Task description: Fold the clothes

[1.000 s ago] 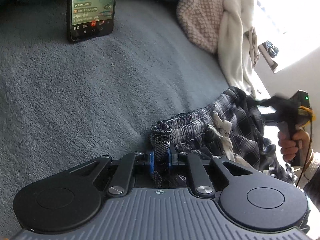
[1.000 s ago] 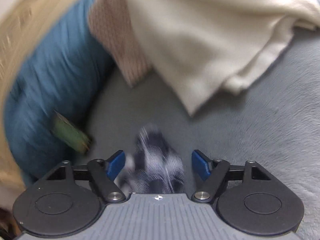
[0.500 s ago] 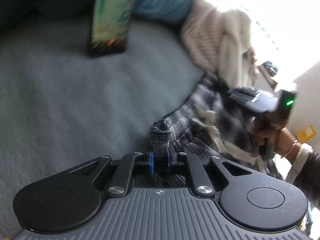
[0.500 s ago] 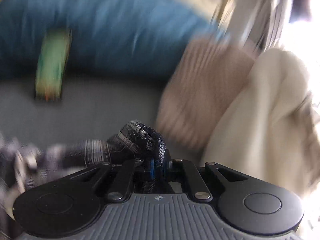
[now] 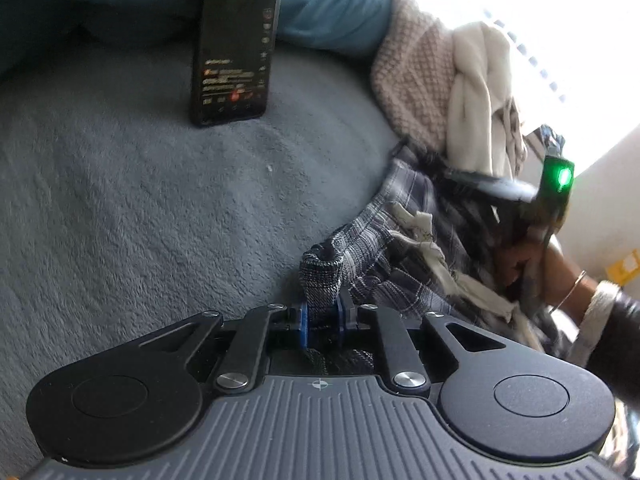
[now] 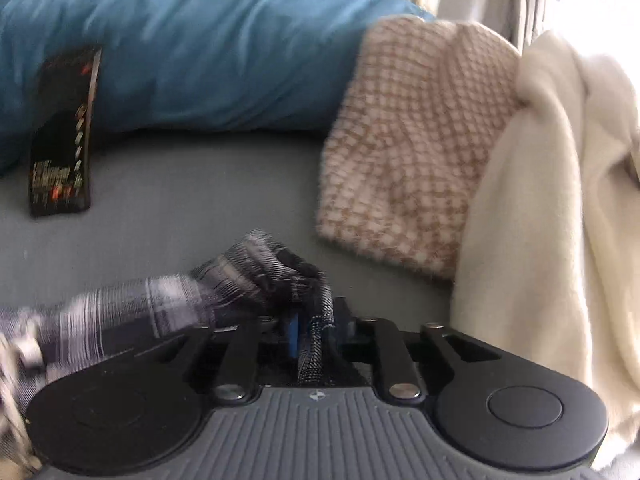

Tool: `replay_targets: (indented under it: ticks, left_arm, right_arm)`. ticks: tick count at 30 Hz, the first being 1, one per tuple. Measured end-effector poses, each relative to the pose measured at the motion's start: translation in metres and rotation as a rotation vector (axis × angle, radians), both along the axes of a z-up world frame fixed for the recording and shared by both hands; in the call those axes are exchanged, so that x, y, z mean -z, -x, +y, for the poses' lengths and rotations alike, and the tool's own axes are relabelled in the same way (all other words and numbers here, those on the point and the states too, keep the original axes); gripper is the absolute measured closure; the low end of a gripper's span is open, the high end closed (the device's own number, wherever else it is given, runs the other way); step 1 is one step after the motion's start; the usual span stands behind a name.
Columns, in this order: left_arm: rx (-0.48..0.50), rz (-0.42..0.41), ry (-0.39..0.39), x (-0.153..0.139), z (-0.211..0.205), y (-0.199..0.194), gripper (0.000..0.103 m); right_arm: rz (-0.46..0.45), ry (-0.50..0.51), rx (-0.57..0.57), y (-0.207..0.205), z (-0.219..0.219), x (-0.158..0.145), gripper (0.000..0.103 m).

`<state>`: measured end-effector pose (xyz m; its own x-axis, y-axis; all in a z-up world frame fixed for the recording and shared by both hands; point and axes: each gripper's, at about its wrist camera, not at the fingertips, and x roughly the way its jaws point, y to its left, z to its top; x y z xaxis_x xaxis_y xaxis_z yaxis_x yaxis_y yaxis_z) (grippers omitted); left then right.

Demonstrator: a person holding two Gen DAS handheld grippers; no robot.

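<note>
Plaid trousers (image 5: 400,248): waistband corners clamped by left hand-held gripper (image 5: 322,316) and right hand-held gripper (image 6: 316,328); keep band taut, level above grey bed (image 5: 140,208).

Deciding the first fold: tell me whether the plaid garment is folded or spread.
Neither: the dark plaid flannel garment is bunched, strung between the left gripper and right gripper, both shut on its edge.

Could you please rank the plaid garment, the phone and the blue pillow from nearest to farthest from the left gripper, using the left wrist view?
1. Plaid garment: clamped in the left gripper, trailing right.
2. Phone: ahead, slightly left, propped up on the grey blanket.
3. Blue pillow: behind the phone, at the top.
</note>
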<state>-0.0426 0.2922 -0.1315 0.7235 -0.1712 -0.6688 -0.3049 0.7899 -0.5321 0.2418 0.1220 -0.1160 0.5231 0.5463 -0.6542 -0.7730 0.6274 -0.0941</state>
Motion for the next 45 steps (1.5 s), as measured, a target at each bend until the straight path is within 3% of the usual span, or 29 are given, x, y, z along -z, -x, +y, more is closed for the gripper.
replay_targets:
  ticks: [1, 3, 6, 9, 13, 16, 20, 25, 31, 36, 40, 45]
  left_arm:
    - [0.000, 0.005, -0.001, 0.000, 0.000, 0.000, 0.086]
    - [-0.009, 0.017, 0.008, -0.002, 0.003, 0.000, 0.082]
    - [-0.036, 0.029, 0.030, -0.002, 0.005, 0.001, 0.076]
    - [-0.058, 0.031, 0.024, -0.004, 0.007, 0.003, 0.072]
    - [-0.101, 0.012, -0.011, -0.014, 0.008, 0.008, 0.069]
    - [-0.113, -0.018, -0.050, -0.028, 0.006, 0.016, 0.067]
    - [-0.109, -0.056, -0.098, -0.046, 0.000, 0.023, 0.066]
    - [-0.005, -0.104, -0.145, -0.065, -0.034, 0.004, 0.065]
    - [0.181, -0.142, -0.228, -0.071, -0.103, -0.038, 0.062]
    - [0.327, -0.175, -0.278, -0.065, -0.160, -0.071, 0.062]
    - [0.397, -0.184, -0.318, -0.050, -0.196, -0.096, 0.062]
    - [0.416, -0.171, -0.377, -0.034, -0.215, -0.117, 0.062]
  right_arm:
    - [0.037, -0.007, 0.032, -0.007, -0.002, -0.006, 0.047]
    - [0.150, -0.036, 0.092, -0.022, -0.015, -0.018, 0.030]
    - [0.308, -0.124, 0.174, -0.037, -0.046, -0.037, 0.016]
    - [0.381, -0.239, 0.283, -0.030, -0.098, -0.050, 0.005]
    - [0.440, -0.421, 0.464, -0.030, -0.171, -0.068, 0.005]
    - [0.455, -0.576, 0.564, -0.008, -0.240, -0.086, 0.005]
    - [0.487, -0.761, 0.703, 0.043, -0.328, -0.100, 0.008]
    - [0.483, -0.880, 0.871, 0.130, -0.420, -0.106, 0.018]
    - [0.450, -0.787, 1.058, 0.218, -0.477, -0.090, 0.031]
    - [0.477, -0.778, 1.269, 0.256, -0.521, -0.062, 0.038]
    - [0.445, -0.804, 1.400, 0.263, -0.560, -0.050, 0.041]
    - [0.342, -0.751, 1.510, 0.238, -0.601, -0.047, 0.042]
